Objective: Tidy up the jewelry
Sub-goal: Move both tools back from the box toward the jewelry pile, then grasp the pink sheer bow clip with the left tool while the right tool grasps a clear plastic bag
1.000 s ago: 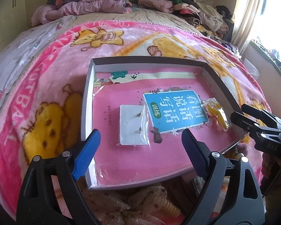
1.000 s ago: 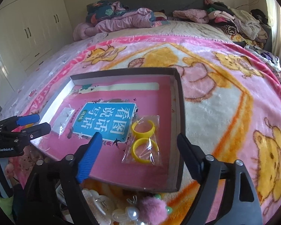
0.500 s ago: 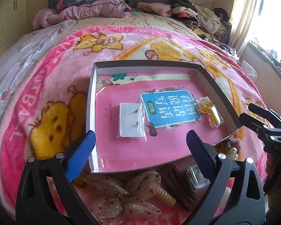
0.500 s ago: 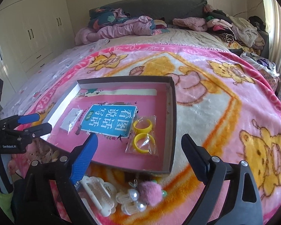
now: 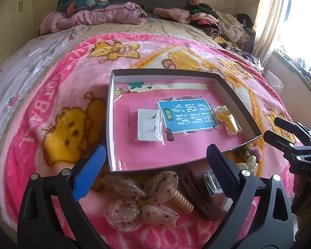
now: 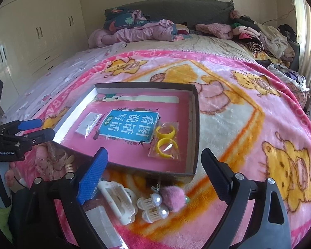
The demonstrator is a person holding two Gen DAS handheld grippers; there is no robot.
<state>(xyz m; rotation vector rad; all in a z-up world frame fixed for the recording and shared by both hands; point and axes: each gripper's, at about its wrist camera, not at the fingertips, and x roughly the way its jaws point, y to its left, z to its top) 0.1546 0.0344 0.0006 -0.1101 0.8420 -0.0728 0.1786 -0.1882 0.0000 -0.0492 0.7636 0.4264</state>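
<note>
Grippers (image 5: 155,170) (image 6: 153,174) open, nr tray (image 6: 193,124).

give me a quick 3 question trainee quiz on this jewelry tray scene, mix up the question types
1. True or false: the bag of yellow rings lies inside the tray, beside the blue booklet.
2. Multiple choice: what sits on the blanket just in front of the left tongs? A) a sheer bow hair clip B) a wristwatch C) a pair of scissors
3. Fill in the blank: both the left tongs and the right tongs are open and holding ____.

Key: 1 true; 2 A; 3 nothing
</note>
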